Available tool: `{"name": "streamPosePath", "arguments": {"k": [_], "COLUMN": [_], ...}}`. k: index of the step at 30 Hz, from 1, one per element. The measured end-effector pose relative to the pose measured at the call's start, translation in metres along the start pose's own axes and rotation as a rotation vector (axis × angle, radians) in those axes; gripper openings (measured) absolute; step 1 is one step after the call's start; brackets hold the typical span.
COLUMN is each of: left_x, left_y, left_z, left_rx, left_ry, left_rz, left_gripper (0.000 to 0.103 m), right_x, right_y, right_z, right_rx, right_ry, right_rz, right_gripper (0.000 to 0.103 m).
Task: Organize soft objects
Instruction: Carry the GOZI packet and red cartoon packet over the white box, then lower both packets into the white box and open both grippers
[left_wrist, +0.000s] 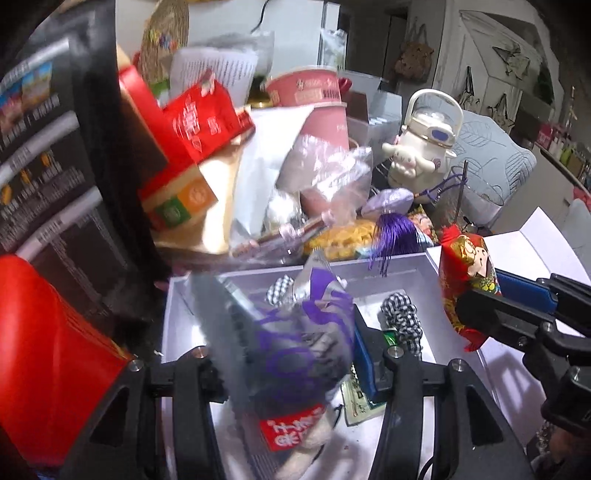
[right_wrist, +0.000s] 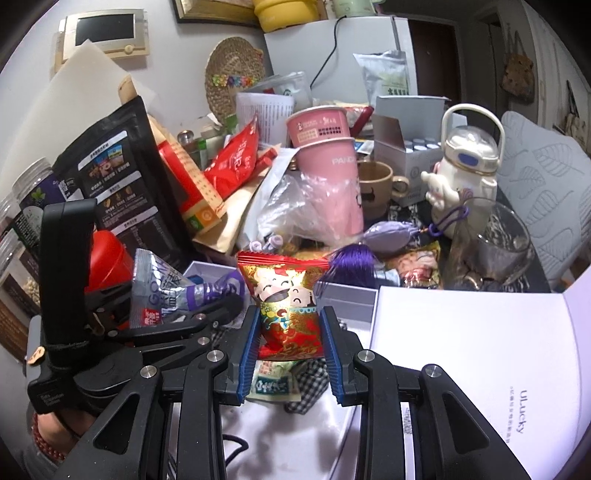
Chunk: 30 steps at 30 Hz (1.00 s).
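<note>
My left gripper (left_wrist: 295, 354) is shut on a silver and purple snack packet (left_wrist: 306, 332) and holds it over the open white box (left_wrist: 391, 266). My right gripper (right_wrist: 290, 332) is shut on a red and gold cartoon snack packet (right_wrist: 286, 295) above the same box (right_wrist: 351, 295). The left gripper and its packet (right_wrist: 170, 291) show at the left in the right wrist view; the right gripper with the red packet (left_wrist: 467, 273) shows at the right in the left wrist view. In the box lie a black-and-white checked fabric piece (left_wrist: 402, 317) and a small green packet (right_wrist: 271, 384).
Behind the box is dense clutter: a pink paper cup (right_wrist: 328, 166), a black pouch (right_wrist: 118, 177), red packets (right_wrist: 236, 158), a white character kettle (right_wrist: 465, 173), a glass (right_wrist: 498, 236), a purple tassel charm (right_wrist: 351, 258). The box lid (right_wrist: 480, 350) lies open at the right.
</note>
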<state>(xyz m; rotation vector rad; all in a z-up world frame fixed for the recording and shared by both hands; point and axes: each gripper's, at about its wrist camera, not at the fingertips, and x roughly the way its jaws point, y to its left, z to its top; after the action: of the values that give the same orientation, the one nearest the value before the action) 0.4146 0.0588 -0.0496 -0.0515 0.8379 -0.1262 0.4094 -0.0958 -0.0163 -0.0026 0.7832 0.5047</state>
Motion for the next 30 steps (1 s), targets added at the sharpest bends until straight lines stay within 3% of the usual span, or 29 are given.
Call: {"name": "streamPosePath", "arguments": {"k": [23,30], "left_x": [0.013,0.011], "left_y": [-0.006,-0.005], "left_z": [-0.001,0.002], "left_rx": [0.003,-0.025], "left_ry": [0.044,0.04], "left_rz": [0.074,0.067], "left_gripper": [0.053,0.053], "right_x": [0.057,0.049], "right_y": [-0.008,-0.012], "right_z": [-0.019,-0.016], "right_rx": [0.033,0.053], "right_ry": [0.185,0.171], "right_rz": [-0.063,-0.066], "right_gripper": [0.033,0.043]}}
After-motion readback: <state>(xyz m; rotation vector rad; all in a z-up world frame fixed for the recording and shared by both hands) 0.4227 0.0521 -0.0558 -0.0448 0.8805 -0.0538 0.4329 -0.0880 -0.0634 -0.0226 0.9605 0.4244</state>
